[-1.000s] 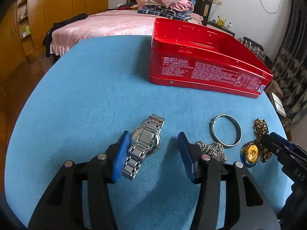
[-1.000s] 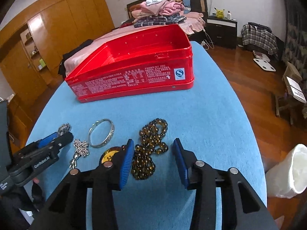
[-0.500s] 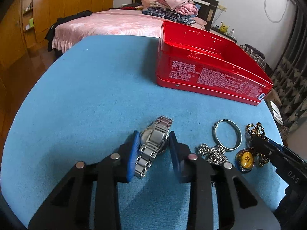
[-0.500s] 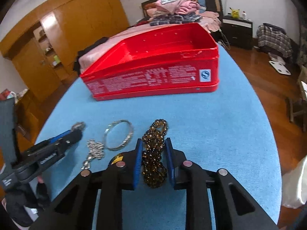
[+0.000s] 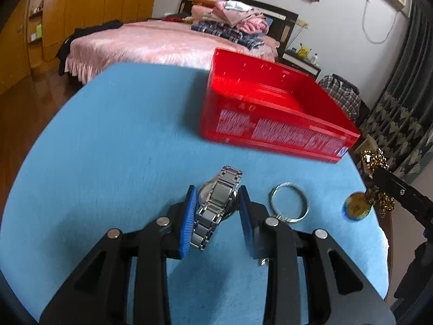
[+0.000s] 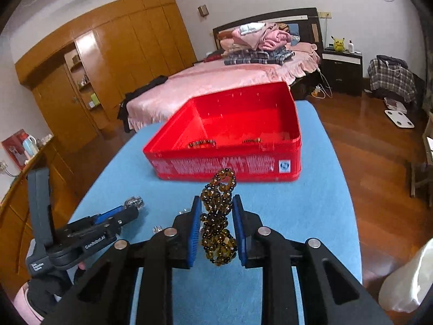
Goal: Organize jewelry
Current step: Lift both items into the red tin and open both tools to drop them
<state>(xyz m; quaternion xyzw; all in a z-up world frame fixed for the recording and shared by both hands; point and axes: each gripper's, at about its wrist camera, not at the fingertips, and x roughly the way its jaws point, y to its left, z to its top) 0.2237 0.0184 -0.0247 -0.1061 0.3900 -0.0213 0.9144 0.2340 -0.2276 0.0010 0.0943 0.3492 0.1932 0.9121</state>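
My left gripper (image 5: 216, 197) is shut on a silver metal watch (image 5: 216, 203) and holds it above the blue table (image 5: 121, 140). My right gripper (image 6: 216, 208) is shut on a brown bead necklace (image 6: 219, 216), lifted off the table; its gold pendant (image 5: 356, 209) hangs below in the left wrist view. The open red tin box (image 6: 230, 140) stands at the far side of the table, also in the left wrist view (image 5: 270, 113). Two gold-coloured pieces (image 6: 201, 143) lie inside it. A silver bangle (image 5: 289, 202) lies on the table right of the watch.
A silver chain (image 6: 158, 228) lies partly hidden behind my right gripper's left finger. A bed with pink cover (image 6: 230, 75) stands beyond the table. Wooden wardrobes (image 6: 108, 62) line the left wall. The table's right edge (image 6: 349, 203) drops to wooden floor.
Both grippers have closed and lifted: the left on the watch, the right on the bead necklace with its pendant. Both have moved up and toward the red box.
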